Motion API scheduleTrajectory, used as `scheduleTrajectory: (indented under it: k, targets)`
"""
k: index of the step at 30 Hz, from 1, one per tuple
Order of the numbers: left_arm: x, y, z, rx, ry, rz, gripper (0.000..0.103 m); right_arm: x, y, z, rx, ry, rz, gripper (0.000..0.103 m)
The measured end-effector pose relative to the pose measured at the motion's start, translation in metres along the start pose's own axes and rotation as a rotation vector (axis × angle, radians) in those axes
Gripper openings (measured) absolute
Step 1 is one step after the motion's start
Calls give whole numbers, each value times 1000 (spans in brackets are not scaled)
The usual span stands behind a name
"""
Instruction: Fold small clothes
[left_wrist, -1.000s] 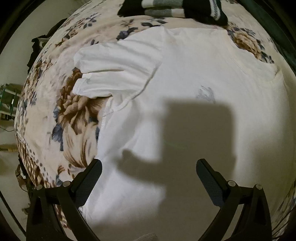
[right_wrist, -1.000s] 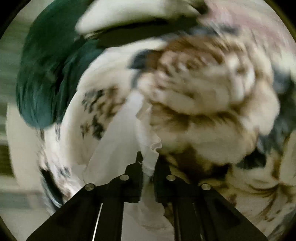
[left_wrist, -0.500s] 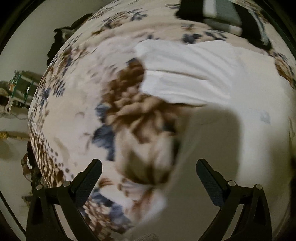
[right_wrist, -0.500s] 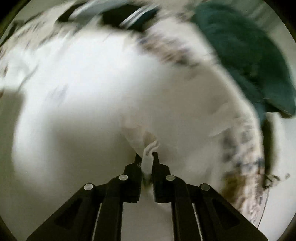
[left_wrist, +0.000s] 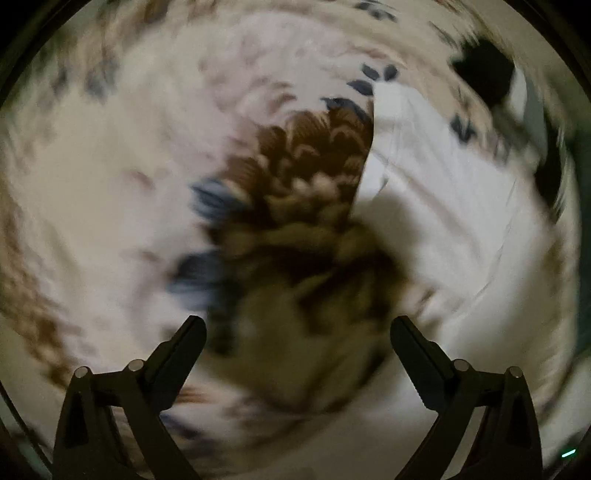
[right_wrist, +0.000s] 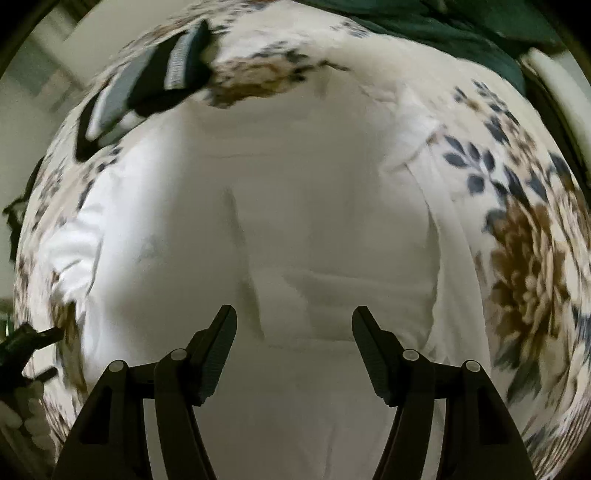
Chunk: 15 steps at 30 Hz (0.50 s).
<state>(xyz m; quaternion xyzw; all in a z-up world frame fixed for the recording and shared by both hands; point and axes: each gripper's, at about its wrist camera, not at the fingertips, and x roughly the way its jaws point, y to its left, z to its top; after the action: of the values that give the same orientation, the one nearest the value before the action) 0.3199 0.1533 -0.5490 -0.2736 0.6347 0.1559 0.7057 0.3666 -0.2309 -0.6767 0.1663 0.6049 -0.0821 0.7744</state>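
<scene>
Your right claw (right_wrist: 293, 325) hangs released over the thin white cotton shirt (right_wrist: 314, 206) at frame centre on the floral bedspread (right_wrist: 524, 258); your left claw (left_wrist: 297, 334), also released, looks at blurred bedspread, shirt at right. It's light, limp, wrinkle-prone: pinch hems or sleeve edges. A striped dark garment (right_wrist: 147, 81) lies upper left.

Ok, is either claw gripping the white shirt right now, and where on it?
Nothing is held. The right claw is open above the white shirt, and the left claw is open over the floral bedcover.
</scene>
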Motion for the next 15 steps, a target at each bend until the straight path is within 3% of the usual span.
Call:
scheduleTrajectory:
  k: [3, 6, 7, 8, 10, 14, 15]
  targets:
    - [19, 14, 23, -169, 39, -208, 98, 10, 2, 3, 63, 9, -14, 67]
    - [37, 11, 38, -183, 16, -213, 83, 8, 2, 0, 113, 14, -26, 67]
    - [40, 10, 41, -180, 4, -205, 65, 8, 1, -2, 131, 16, -27, 67]
    - [42, 7, 43, -172, -16, -195, 38, 6, 0, -7, 146, 19, -29, 67]
    - [41, -1, 46, -107, -105, -175, 4, 4, -5, -11, 185, 26, -26, 67]
    - [29, -16, 42, 18, -232, -148, 3, -5, -19, -23, 221, 18, -59, 67]
    - [22, -25, 37, 91, -281, -134, 3, -6, -23, -25, 228, 14, -64, 67]
